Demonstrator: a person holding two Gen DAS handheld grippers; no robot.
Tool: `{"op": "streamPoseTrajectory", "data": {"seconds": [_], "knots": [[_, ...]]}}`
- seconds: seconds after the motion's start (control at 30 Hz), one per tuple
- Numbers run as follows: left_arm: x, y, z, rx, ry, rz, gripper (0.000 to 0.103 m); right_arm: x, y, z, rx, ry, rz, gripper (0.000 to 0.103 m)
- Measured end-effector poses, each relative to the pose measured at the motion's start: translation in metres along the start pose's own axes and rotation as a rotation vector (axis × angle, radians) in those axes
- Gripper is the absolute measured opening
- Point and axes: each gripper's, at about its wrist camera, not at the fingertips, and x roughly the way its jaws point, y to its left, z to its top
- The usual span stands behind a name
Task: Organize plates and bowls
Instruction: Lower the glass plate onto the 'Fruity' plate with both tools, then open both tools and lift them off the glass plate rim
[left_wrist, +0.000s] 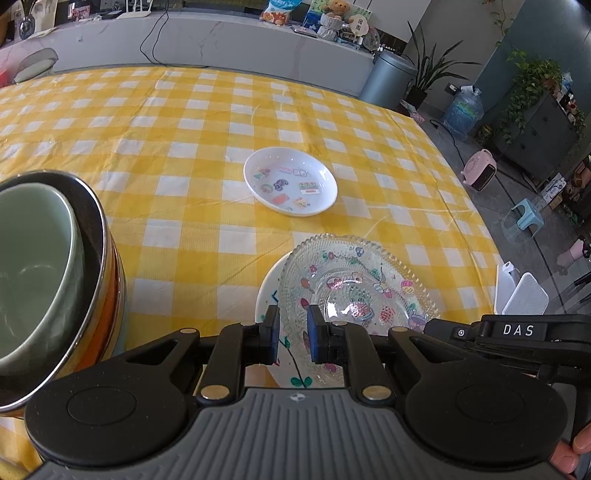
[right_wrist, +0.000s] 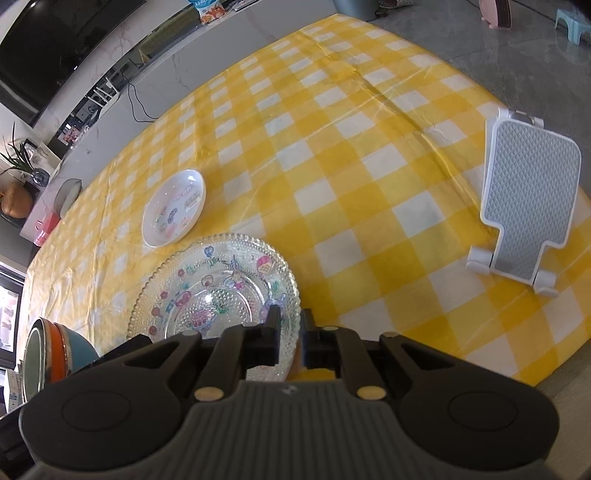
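Both grippers pinch one glass plate (right_wrist: 218, 291) by its near rim: the right gripper (right_wrist: 290, 334) at the right edge, the left gripper (left_wrist: 293, 334) at the left. The plate rests over a white plate (left_wrist: 267, 291). A small dish (left_wrist: 290, 181) lies beyond, stacked bowls (left_wrist: 55, 277) to the left.

Bright daylight, soft shadows; glare on tablecloth (right_wrist: 388, 96) creases; strong fisheye bending at edges; focus sharp.
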Motion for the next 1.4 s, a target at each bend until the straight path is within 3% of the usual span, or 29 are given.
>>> {"op": "streamPoseTrajectory", "data": {"seconds": [0.5, 1.07, 1.27, 1.4], "knots": [[0.004, 0.004, -0.004, 0.015, 0.023, 0.034, 0.015, 0.007, 0.011, -0.002, -0.079, 0.022, -0.042, 0.008], [0.0, -0.011, -0.006, 0.111, 0.006, 0.116, 0.015, 0.006, 0.015, -0.003, -0.112, 0.02, -0.045, 0.009], [-0.008, -0.014, -0.005, 0.121, -0.019, 0.103, 0.023, 0.007, 0.015, -0.003, -0.108, 0.028, -0.045, 0.018], [-0.018, -0.018, -0.001, 0.132, -0.039, 0.077, 0.03, -0.003, 0.01, -0.003, -0.072, -0.021, -0.032, 0.033]]}}
